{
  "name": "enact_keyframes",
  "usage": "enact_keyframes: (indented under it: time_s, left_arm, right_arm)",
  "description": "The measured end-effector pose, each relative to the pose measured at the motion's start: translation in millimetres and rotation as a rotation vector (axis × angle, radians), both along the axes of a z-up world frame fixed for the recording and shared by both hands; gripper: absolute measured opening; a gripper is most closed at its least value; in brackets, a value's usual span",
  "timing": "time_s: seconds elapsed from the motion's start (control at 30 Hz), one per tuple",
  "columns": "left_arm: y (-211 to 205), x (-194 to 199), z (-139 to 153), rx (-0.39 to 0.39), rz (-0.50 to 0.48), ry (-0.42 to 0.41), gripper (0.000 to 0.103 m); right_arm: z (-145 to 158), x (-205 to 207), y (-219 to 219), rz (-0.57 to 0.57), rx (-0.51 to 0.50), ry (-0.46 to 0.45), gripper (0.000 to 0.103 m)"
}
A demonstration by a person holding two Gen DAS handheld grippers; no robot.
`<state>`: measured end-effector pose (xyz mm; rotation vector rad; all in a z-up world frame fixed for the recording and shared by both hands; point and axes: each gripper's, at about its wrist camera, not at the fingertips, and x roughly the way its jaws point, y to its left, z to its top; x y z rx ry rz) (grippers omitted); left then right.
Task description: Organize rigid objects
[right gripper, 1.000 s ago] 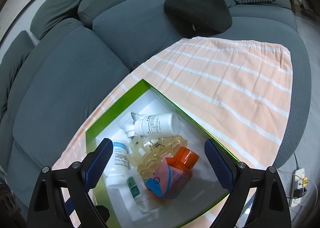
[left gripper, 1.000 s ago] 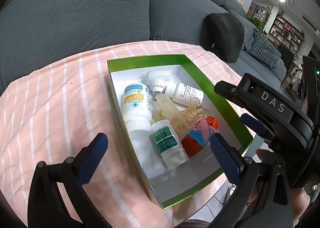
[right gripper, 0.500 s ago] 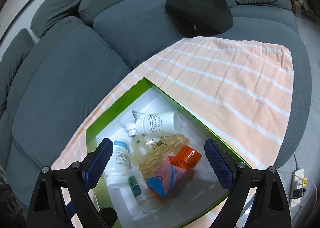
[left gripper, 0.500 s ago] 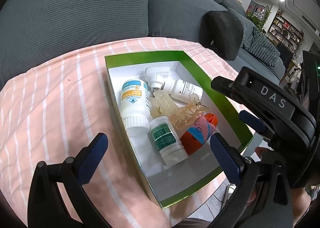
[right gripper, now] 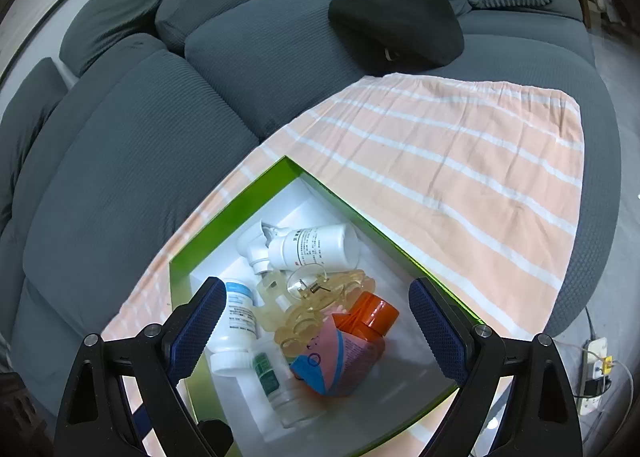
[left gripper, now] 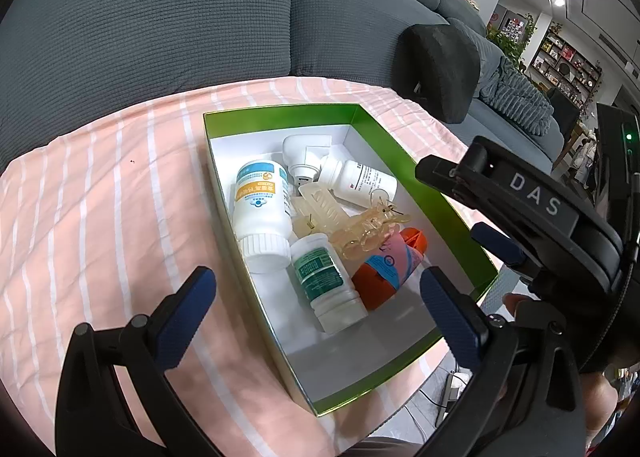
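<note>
Both grippers hang above the box with their jaws spread wide and nothing between them. Our left gripper (left gripper: 316,297) frames the near half of the green box (left gripper: 280,109); one blue pad sits over the striped cloth (left gripper: 100,193) outside the box's long wall, the other over the near right corner. Our right gripper (right gripper: 316,321) looks down on the same box (right gripper: 224,225), and its fingers bracket the pile inside. In the left view the right tool's black body crosses the box's right side.

The box lies on the pink striped cloth spread over the grey sofa (left gripper: 160,17), with its long axis running away from us. Everything in it lies on its side:

- A big white bottle (left gripper: 260,209) with a blue and orange label lies along the left wall, cap towards us.
- A smaller white bottle (left gripper: 326,277) with a green label lies beside it, cap also towards us.
- A third white bottle (left gripper: 360,183) lies slantwise near the far end, with its cap end against a white plug-shaped piece (left gripper: 300,155).
- Clear amber hair clips (left gripper: 352,225) are heaped in the middle, resting on the bottles.
- An orange bottle (left gripper: 380,277) with a pink and blue label lies at the right, touching the green-labelled one.

The near end of the box floor is bare white.
</note>
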<state>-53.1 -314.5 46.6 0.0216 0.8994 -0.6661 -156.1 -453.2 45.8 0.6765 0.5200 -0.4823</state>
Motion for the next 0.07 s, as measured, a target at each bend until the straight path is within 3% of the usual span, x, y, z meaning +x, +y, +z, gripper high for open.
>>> enact_keyframes:
  time_s: [0.07]
  left_arm:
    - [1.0, 0.2, -0.1, 0.000, 0.005, 0.002, 0.102]
  right_arm:
    - [0.1, -1.1, 0.3, 0.001, -0.001, 0.001, 0.094]
